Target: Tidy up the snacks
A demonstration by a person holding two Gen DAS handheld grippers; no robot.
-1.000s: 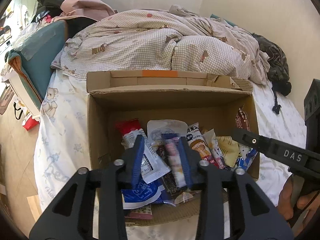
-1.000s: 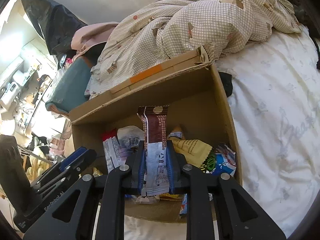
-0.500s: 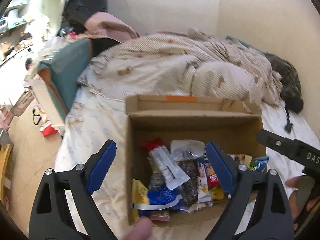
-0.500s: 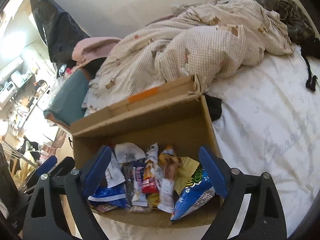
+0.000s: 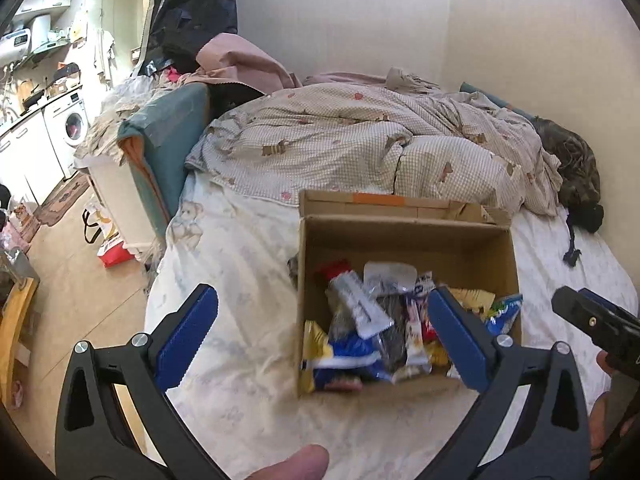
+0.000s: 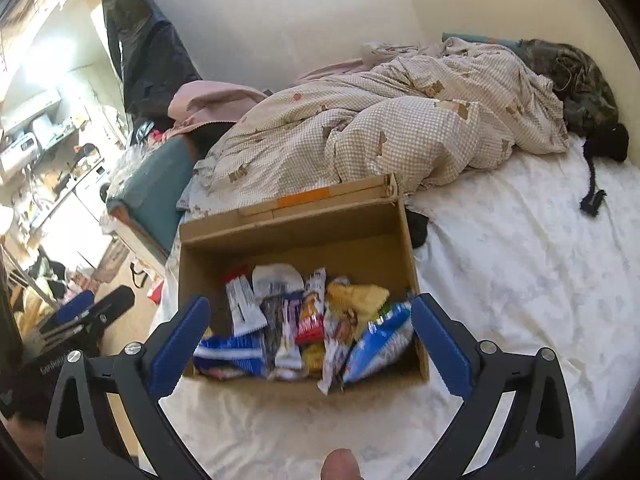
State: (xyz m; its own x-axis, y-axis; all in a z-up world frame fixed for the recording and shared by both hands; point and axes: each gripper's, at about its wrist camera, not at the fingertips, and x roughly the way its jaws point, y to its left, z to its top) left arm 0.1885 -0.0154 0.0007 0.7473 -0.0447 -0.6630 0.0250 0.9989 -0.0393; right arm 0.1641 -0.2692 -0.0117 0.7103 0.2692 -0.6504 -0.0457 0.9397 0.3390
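Snacks [image 6: 304, 320] sit piled in the box [image 6: 384, 240] on the bed [image 6: 520, 260]. Left tool [image 5: 320, 336] and right tool [image 6: 310, 344] both spread wide, holding nothing, box at 12 o'clock.

you see a matt brown cardboard box [image 6: 288, 236] at frame centre, glossy plastic snack wrappers [image 6: 304, 320] inside; soft checked cloth quilt [image 5: 360, 144] above; your gripper [image 6: 310, 340] wears ridged blue plastic pads [image 6: 440, 344].

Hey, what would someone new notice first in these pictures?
First, the cardboard box on the white bed sheet, packed with snack packets. Next, both grippers, left and right, wide open and empty in front of it. Behind the box lies a rumpled checked duvet.
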